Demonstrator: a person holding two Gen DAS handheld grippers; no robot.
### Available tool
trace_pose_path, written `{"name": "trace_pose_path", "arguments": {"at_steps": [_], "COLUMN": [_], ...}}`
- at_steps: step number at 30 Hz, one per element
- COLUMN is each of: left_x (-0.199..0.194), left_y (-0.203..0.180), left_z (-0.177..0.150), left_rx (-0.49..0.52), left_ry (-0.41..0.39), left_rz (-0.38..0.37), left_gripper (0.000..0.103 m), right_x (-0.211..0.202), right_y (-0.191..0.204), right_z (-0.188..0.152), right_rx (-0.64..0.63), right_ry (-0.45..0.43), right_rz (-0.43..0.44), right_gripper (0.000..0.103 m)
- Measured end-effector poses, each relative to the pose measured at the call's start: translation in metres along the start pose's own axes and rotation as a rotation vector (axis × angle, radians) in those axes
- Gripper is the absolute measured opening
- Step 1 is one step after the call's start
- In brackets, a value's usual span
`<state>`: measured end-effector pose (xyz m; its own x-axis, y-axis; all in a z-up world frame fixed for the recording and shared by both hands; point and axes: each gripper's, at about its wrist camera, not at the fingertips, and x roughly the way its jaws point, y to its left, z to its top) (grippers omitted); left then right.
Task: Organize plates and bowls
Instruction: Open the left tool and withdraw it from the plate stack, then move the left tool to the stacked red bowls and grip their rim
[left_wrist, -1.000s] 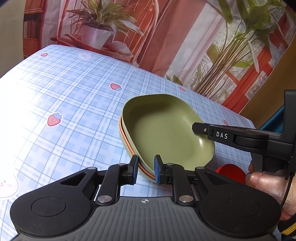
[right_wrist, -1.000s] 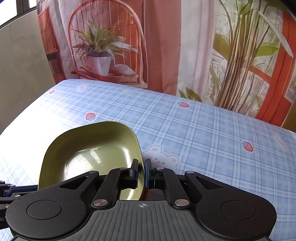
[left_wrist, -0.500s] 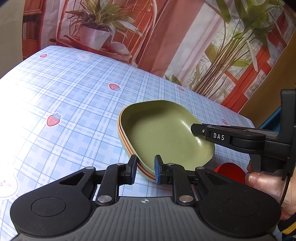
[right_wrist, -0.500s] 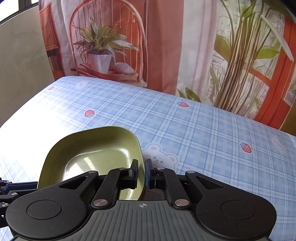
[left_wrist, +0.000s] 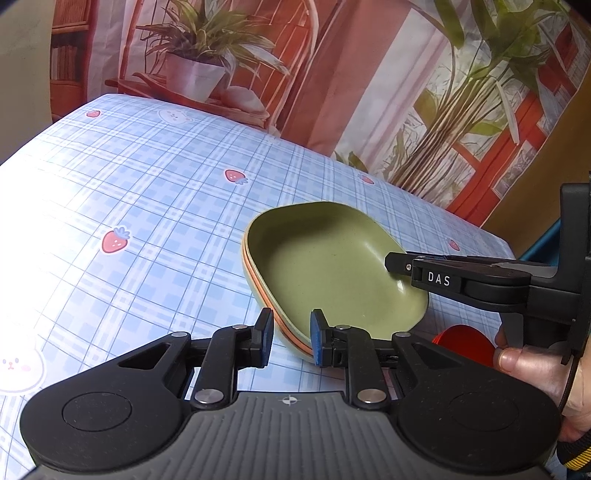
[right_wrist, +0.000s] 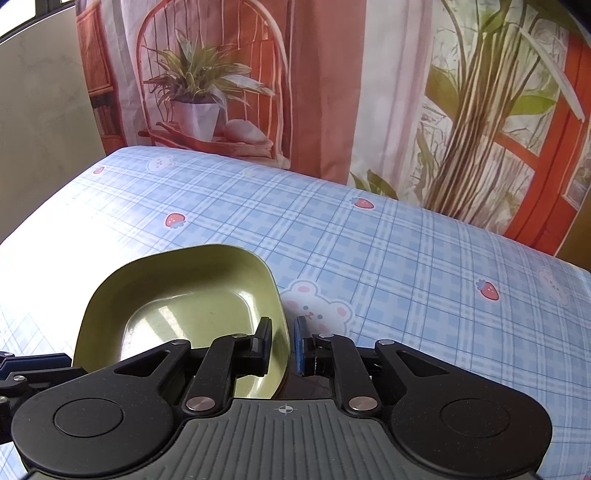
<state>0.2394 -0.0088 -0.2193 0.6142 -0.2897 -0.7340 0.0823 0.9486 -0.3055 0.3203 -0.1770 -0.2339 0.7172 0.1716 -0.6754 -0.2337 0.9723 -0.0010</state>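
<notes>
The left gripper (left_wrist: 291, 334) and right gripper (right_wrist: 282, 345) each straddle the green bowl's (left_wrist: 332, 269) rim. Both jaws are opening, pads clear. The bowl sits nested on the bench (left_wrist: 147, 206).

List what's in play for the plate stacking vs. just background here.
In play:
- green plate, top of the stack
- orange plate under it, only its rim showing
- left gripper, opening, stack rim between its fingers
- right gripper, opening astride the green rim

Background:
- red object, partly hidden
- checked tablecloth
- printed backdrop
</notes>
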Motion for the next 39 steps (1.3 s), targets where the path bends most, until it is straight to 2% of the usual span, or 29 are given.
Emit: {"name": "trace_pose_path", "arguments": {"at_steps": [8,10,12,14,16,17,19,21,23,25,27,39], "left_x": [-0.013,-0.017,-0.02,-0.024,-0.028,-0.03,-0.036,-0.04,-0.043,-0.046,-0.046,-0.048], "left_y": [-0.004,-0.007,-0.009,-0.012,-0.014,-0.015,-0.017,-0.019,-0.022,-0.025,-0.028,-0.04], "left_z": [0.002,0.001,0.0,-0.001,-0.002,-0.002,-0.003,-0.004,-0.004,-0.003,-0.003,-0.013], "left_rx": [0.02,0.029,0.036,0.045,0.057,0.064,0.08,0.093,0.106,0.12,0.128,0.198], "left_ry": [-0.026,-0.032,-0.037,-0.04,-0.044,-0.049,-0.065,-0.079,-0.091,-0.099,-0.09,-0.083], "left_rz": [0.018,0.026,0.035,0.043,0.05,0.053,0.058,0.071,0.087,0.099,0.1,0.076], "left_gripper": [0.026,0.03,0.04,0.044,0.049,0.053,0.063,0.081,0.094,0.097,0.098,0.099], "right_x": [-0.019,-0.025,-0.03,-0.035,-0.041,-0.043,-0.05,-0.055,-0.061,-0.066,-0.073,-0.107], "right_y": [-0.005,-0.007,-0.009,-0.009,-0.011,-0.011,-0.013,-0.016,-0.018,-0.021,-0.023,-0.049], "right_z": [0.002,0.001,-0.001,-0.004,-0.006,-0.007,-0.01,-0.013,-0.016,-0.02,-0.026,-0.066], "right_rx": [0.004,0.013,0.021,0.023,0.027,0.03,0.041,0.05,0.064,0.077,0.093,0.198], "right_ry": [-0.035,-0.043,-0.051,-0.057,-0.065,-0.071,-0.087,-0.099,-0.107,-0.117,-0.139,-0.16], "right_rz": [-0.005,-0.008,-0.014,-0.021,-0.029,-0.033,-0.048,-0.058,-0.065,-0.069,-0.082,-0.082], "right_gripper": [0.016,0.02,0.025,0.031,0.042,0.045,0.058,0.067,0.076,0.095,0.102,0.103]}}
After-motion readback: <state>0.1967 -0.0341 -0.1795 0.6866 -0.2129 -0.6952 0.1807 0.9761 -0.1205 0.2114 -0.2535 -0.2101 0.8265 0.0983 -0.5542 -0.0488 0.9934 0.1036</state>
